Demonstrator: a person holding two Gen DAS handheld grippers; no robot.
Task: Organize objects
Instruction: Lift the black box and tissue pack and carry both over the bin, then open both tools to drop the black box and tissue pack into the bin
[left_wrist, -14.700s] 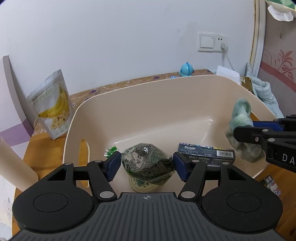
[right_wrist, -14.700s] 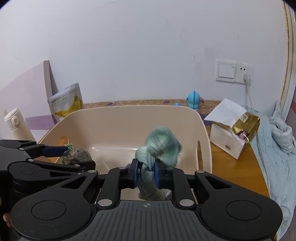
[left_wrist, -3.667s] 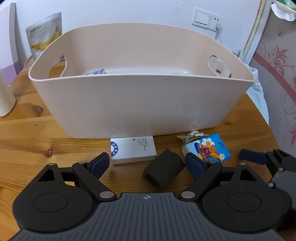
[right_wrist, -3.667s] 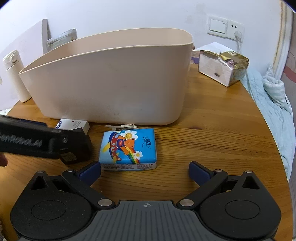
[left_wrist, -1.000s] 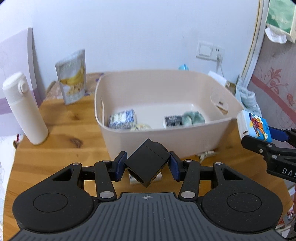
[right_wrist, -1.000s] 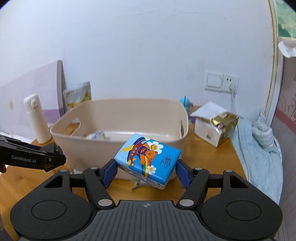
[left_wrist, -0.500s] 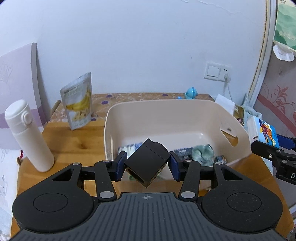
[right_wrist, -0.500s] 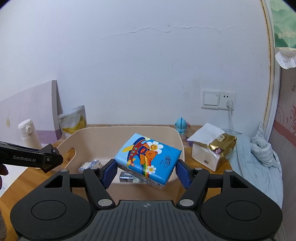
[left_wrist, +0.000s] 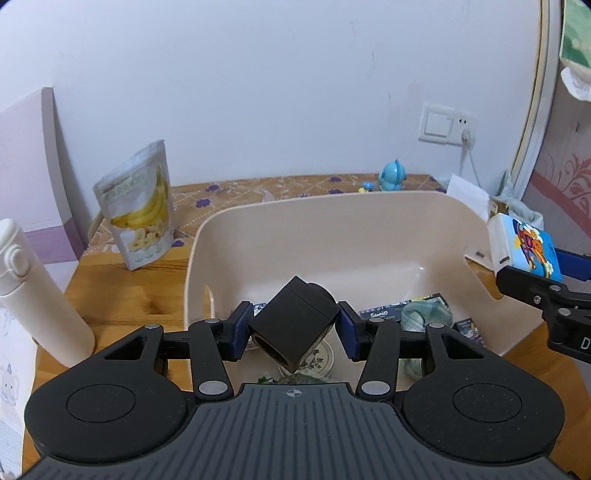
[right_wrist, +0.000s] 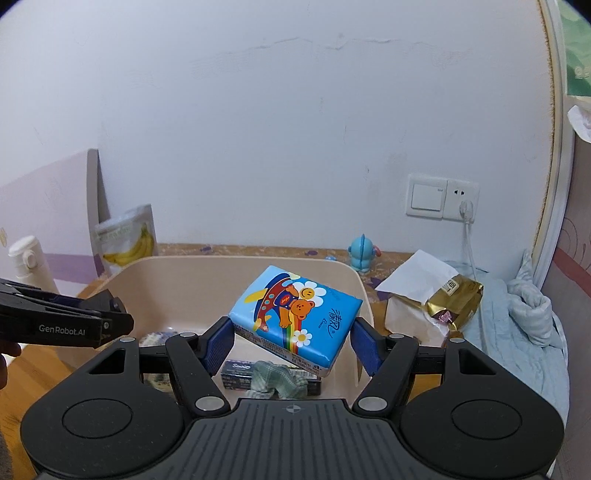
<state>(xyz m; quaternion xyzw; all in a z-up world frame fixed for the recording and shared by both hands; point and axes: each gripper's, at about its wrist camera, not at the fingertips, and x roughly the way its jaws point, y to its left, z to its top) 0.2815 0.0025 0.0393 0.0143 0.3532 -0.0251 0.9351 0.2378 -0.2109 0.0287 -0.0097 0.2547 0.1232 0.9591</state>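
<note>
**Two grippers, two loads, one tub**

Nearest in the left wrist view, the left gripper (left_wrist: 293, 328) pinches a black cube (left_wrist: 293, 324) corner-up between its blue pads, held over the near end of the beige tub (left_wrist: 332, 221). Only this view shows the cube's round hole on its lower face, and under it a round tin (left_wrist: 321, 356) on the tub floor. Farther in lie a dark box (left_wrist: 402, 312) and a green cloth (left_wrist: 426, 315).

In the right wrist view, the right gripper (right_wrist: 291, 341) clamps one blue tissue pack (right_wrist: 295, 317) with a cartoon bear, tilted, above the tub (right_wrist: 184, 273). Here the box (right_wrist: 236, 373) and cloth (right_wrist: 279, 380) show just below the pack. The left gripper (right_wrist: 110, 317) enters from the left edge. The left view catches the pack (left_wrist: 524, 243) side-on, at the tub's right rim.

On the wooden table (left_wrist: 129, 291) beyond stand one white bottle (left_wrist: 37, 295), one banana-chip pouch (left_wrist: 138, 218) and one small blue figure (left_wrist: 393, 175). Only the right view shows the whole gold-and-white bag (right_wrist: 432, 295) and the pale blue bedding (right_wrist: 517, 325). One wall switch with socket (right_wrist: 441, 197) sits on the far wall.
</note>
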